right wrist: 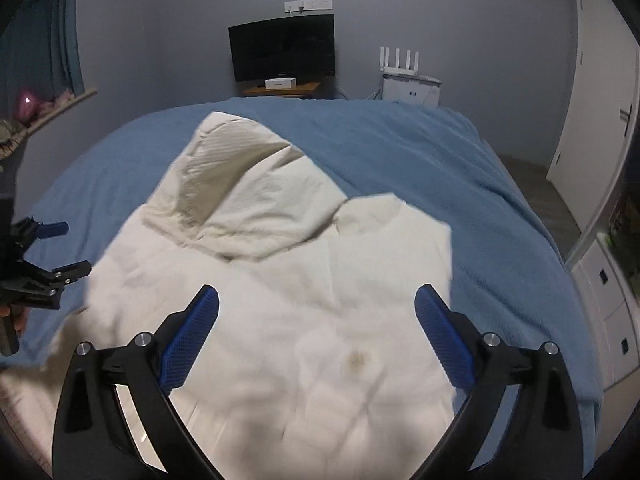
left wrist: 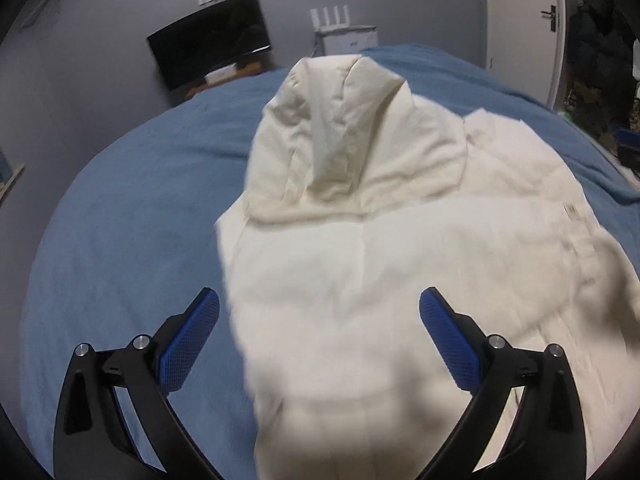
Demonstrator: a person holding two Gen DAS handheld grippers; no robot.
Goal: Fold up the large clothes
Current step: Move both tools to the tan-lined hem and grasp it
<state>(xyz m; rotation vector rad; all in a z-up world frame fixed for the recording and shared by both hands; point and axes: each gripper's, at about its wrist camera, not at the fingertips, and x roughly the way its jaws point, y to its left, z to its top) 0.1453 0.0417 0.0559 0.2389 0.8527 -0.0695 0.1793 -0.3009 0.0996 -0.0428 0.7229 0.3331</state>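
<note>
A cream hooded puffer jacket (left wrist: 380,248) lies on the blue bedspread (left wrist: 132,216), hood pointing toward the far wall. My left gripper (left wrist: 319,300) is open and empty, hovering over the jacket's lower left edge. My right gripper (right wrist: 317,299) is open and empty above the jacket's body (right wrist: 304,300). The hood (right wrist: 240,184) lies flat at the far end. The left gripper also shows at the left edge of the right wrist view (right wrist: 64,250), beside the jacket, jaws apart.
The bedspread (right wrist: 420,168) covers the whole bed. Beyond its far edge stand a dark monitor (right wrist: 282,50) on a small wooden stand and a white router (right wrist: 400,60) on a white box. A white door (right wrist: 596,92) and drawers stand at the right.
</note>
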